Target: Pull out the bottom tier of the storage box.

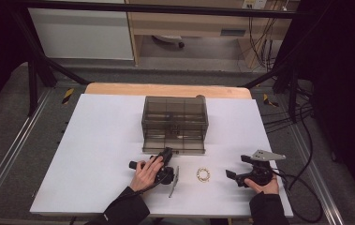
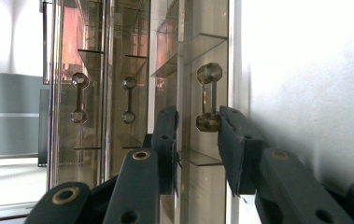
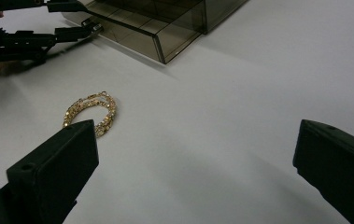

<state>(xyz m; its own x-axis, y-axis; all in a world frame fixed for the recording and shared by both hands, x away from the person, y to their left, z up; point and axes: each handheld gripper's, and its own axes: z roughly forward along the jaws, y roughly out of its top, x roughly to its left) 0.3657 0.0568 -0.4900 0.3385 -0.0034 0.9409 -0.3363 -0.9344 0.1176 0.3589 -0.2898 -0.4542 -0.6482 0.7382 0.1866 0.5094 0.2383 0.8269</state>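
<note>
Desk [image 1: 100, 140]: white top, with a strip of bare wood along its far edge [image 1: 166, 89].

Black metal frame [image 1: 34, 51]: bars run across the top and slant down at both sides of the desk.

Grey floor mat [image 1: 6, 136]: lies around the desk, with metal rails alongside.

Yellow-and-black striped markers [image 1: 67, 95]: one near each far corner of the desk.

Black cables [image 1: 264, 47]: hang at the far right, in front of a pale wooden cabinet [image 1: 189, 21].

White panel [image 1: 81, 33]: stands at the far left.
</note>
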